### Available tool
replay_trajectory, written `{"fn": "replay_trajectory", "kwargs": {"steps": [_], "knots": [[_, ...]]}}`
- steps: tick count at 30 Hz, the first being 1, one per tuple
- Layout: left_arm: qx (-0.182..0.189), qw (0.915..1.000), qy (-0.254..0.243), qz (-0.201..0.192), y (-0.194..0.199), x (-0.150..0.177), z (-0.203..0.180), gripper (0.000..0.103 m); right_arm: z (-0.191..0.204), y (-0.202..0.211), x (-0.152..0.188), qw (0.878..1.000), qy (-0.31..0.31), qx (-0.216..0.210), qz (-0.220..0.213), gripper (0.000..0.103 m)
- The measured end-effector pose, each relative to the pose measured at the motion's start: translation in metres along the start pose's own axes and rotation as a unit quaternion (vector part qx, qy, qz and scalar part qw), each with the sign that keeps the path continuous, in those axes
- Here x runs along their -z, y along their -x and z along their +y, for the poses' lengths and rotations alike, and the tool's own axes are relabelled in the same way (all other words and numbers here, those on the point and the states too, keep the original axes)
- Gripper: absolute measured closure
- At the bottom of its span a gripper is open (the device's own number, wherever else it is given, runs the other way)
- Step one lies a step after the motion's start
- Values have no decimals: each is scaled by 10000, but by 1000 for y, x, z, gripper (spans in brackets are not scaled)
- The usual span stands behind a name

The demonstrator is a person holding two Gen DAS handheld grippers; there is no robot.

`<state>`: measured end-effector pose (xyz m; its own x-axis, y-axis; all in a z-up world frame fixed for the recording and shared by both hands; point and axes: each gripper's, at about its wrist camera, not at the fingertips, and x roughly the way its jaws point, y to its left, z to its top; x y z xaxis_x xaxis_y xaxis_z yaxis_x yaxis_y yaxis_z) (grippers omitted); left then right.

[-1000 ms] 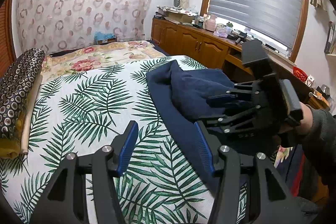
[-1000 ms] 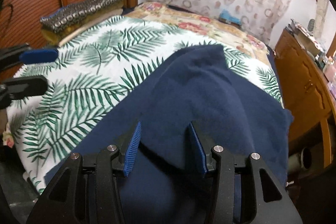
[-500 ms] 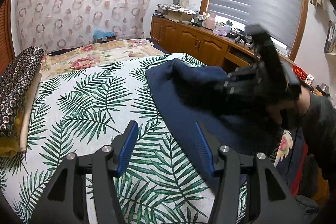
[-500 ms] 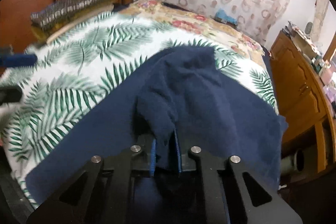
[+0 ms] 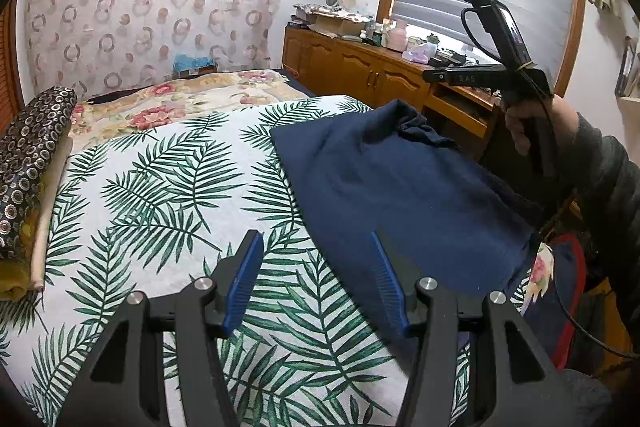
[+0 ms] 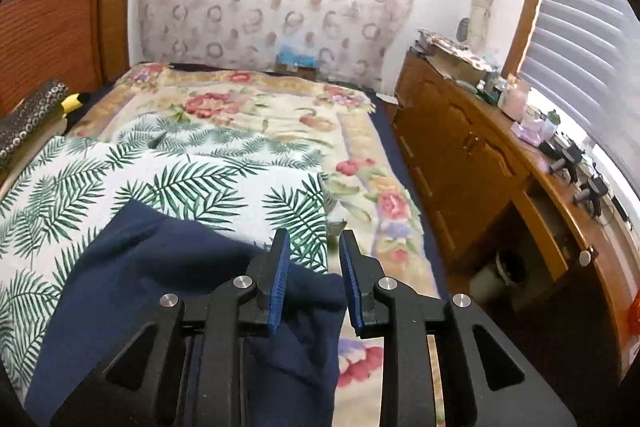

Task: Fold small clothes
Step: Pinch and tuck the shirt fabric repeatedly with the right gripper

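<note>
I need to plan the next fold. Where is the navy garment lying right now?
The navy garment lies on the palm-leaf sheet at the bed's right edge in the left wrist view, nearest the wooden cabinets, below the raised right gripper.

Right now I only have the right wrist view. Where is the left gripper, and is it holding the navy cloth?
Observer: No. The left gripper is open over the palm-leaf sheet at the near edge of the navy cloth, with nothing between its pads.
Operator: Is the cloth lying flat?
Observer: Mostly, but its far corner is bunched up.
Operator: Is my right gripper clear of it?
Observer: Yes. The left view shows a hand holding the right gripper above that corner, apart from the fabric. Its jaws have just been opening and nothing is between them.
</note>
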<state>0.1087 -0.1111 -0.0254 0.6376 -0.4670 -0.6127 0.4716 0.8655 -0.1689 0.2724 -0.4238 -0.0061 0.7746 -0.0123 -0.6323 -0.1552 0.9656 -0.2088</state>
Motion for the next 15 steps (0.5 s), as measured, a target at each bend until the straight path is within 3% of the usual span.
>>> {"fn": "replay_trajectory", "kwargs": {"steps": [2, 4, 5, 15], "knots": [[14, 10000, -17, 14, -1, 0, -2, 49, 4, 0, 4, 9999, 40, -145, 44, 76], [22, 10000, -39, 30, -2, 1, -4, 49, 9, -6, 10, 9994, 68, -321, 140, 63], [25, 10000, -47, 39, -3, 1, -4, 49, 11, -9, 13, 9991, 86, -376, 197, 61], [81, 9998, -82, 159, -11, 6, -9, 49, 18, -62, 40, 9931, -84, -659, 970, 60]]}}
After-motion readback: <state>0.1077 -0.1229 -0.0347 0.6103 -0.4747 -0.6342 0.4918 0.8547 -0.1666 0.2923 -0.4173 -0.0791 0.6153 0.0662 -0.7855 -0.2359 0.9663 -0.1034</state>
